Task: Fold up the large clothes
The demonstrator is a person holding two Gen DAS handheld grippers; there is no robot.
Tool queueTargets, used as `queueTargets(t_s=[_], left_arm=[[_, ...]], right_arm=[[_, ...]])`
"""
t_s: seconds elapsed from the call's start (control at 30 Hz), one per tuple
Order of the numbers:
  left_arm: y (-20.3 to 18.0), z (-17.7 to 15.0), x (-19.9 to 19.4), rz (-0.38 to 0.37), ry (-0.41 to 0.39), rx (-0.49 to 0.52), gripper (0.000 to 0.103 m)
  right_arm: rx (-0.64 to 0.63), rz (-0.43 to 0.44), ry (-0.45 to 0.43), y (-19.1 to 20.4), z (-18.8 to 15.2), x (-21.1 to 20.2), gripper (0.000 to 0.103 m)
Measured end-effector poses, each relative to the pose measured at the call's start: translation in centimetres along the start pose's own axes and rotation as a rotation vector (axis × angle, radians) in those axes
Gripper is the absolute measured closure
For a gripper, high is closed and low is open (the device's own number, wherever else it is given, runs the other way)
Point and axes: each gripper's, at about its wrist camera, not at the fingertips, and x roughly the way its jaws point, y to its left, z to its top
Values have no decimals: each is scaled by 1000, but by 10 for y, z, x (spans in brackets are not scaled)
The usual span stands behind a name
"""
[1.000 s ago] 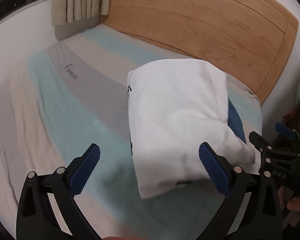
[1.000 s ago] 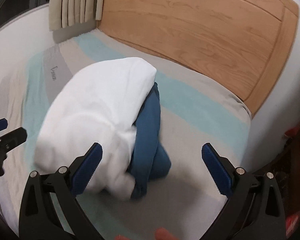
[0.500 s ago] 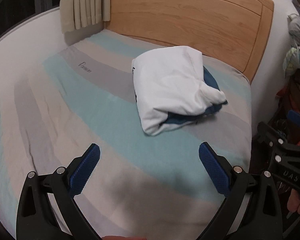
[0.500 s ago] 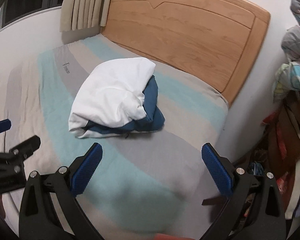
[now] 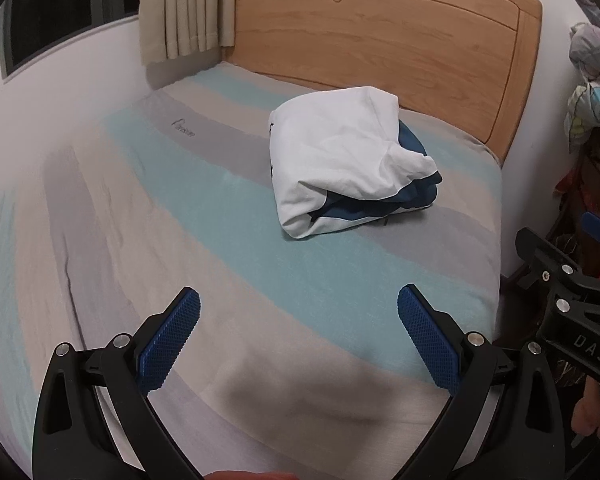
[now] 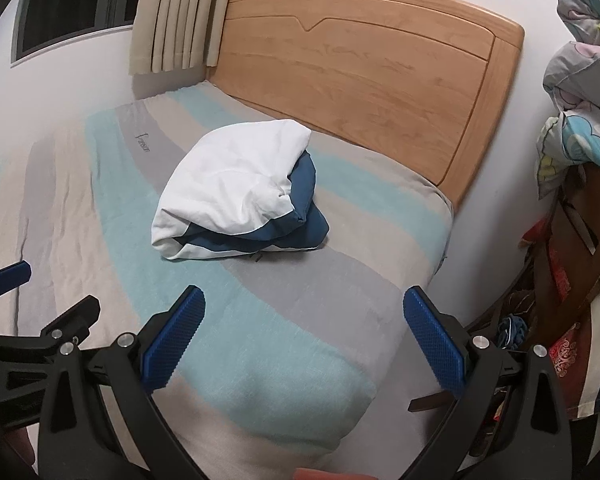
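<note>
The white and blue garment (image 5: 340,160) sits bundled on the striped bedsheet (image 5: 220,240), up near the wooden headboard (image 5: 380,48), and it looks like the folding is essentially done: white cloth wrapped over the top, dark blue layers peeking out along the lower and right edges. It's no crisp rectangle, though. The bundle is soft and rounded, puffed in the middle, with a loose crumpled corner on the right, so a tidying press might be all that's left. The left gripper (image 5: 298,336) hangs over the near end of the bed with its jaws spread wide and nothing between them; the right gripper (image 6: 304,336) is likewise spread and empty, both well apart from the garment. Their blue pads (image 6: 174,338) show a knurled, grippy texture. The sheet looks like smooth woven cotton in teal, grey and beige bands, lightly creased at left.
</note>
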Motion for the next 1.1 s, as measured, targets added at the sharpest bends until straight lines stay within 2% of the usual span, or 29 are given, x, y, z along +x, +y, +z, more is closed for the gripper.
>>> queueTargets(t_s=[1.1], left_arm=[[-18, 8, 1, 30, -10, 5, 6]], right_arm=[[30, 21, 17, -14, -2, 2, 7]])
